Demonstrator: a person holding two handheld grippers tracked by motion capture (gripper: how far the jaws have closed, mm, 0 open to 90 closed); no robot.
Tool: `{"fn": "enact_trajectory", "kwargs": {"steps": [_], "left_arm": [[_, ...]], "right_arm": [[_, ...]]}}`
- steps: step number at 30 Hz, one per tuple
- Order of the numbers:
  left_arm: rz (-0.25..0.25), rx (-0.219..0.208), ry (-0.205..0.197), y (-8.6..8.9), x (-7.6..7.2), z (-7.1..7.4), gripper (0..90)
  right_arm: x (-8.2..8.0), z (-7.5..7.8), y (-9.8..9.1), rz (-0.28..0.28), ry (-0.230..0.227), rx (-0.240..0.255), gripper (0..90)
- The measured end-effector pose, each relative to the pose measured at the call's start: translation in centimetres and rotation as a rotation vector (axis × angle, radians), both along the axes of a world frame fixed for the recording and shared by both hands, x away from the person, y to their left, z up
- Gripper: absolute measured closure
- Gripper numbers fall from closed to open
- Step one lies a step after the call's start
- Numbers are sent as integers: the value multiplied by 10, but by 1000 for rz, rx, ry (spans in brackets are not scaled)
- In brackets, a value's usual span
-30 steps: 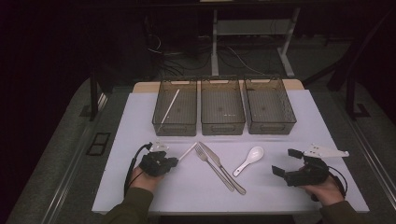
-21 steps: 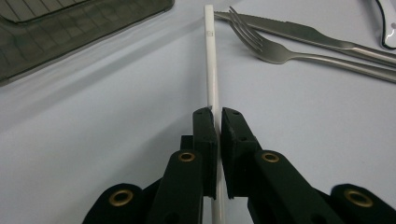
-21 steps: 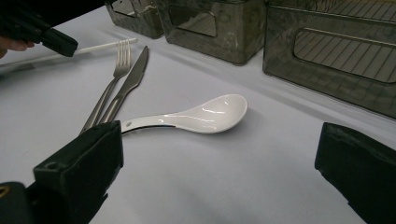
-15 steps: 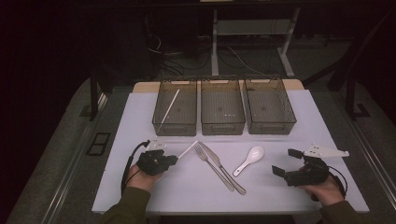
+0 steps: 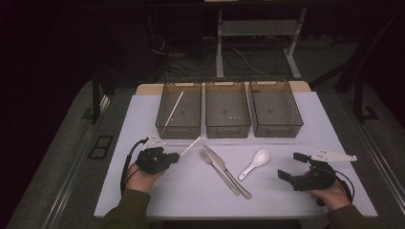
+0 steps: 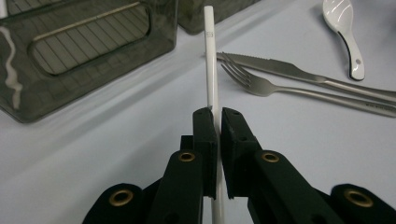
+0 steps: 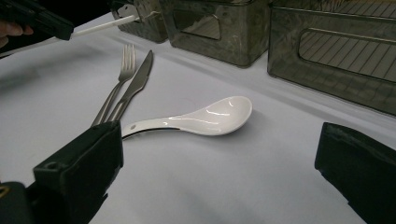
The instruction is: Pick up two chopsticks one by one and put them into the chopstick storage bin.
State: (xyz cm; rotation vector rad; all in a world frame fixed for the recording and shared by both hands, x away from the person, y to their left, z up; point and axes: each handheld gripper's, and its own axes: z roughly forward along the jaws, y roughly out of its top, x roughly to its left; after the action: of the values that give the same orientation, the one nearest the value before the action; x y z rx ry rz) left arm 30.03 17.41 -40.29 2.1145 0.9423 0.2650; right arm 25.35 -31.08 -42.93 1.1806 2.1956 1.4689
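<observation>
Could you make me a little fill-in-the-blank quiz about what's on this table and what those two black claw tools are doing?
1. The left gripper is shut on a white ____.
2. The right gripper has its jaws ____, holding nothing.
3. On the table, the fork and knife lie beside a white ____.
4. Behind the cutlery stand ____ dark bins in a row.

Missing words: chopstick; open; spoon; three

My table [image 5: 143, 191] wears a pale cloth. On it sit three dark mesh bins [image 5: 228, 114] in a row, with a fork [image 5: 217, 169], a knife [image 5: 228, 171] and a white spoon [image 5: 255, 162] nearer me.
</observation>
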Motion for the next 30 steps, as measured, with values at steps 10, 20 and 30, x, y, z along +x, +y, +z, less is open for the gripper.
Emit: {"fn": "enact_trajectory", "kwargs": {"steps": [10,20,30], "left_arm": [[-13,-48,-17,-1,3,10,846],[-25,-71,-43,-3,12,25,846],[-39,-69,-75,-13,32,43,846]], "right_arm": [[2,-6,9,20,20,-22,11],[3,-6,9,16,26,-26,11],[3,-6,8,11,27,-27,11]]}}
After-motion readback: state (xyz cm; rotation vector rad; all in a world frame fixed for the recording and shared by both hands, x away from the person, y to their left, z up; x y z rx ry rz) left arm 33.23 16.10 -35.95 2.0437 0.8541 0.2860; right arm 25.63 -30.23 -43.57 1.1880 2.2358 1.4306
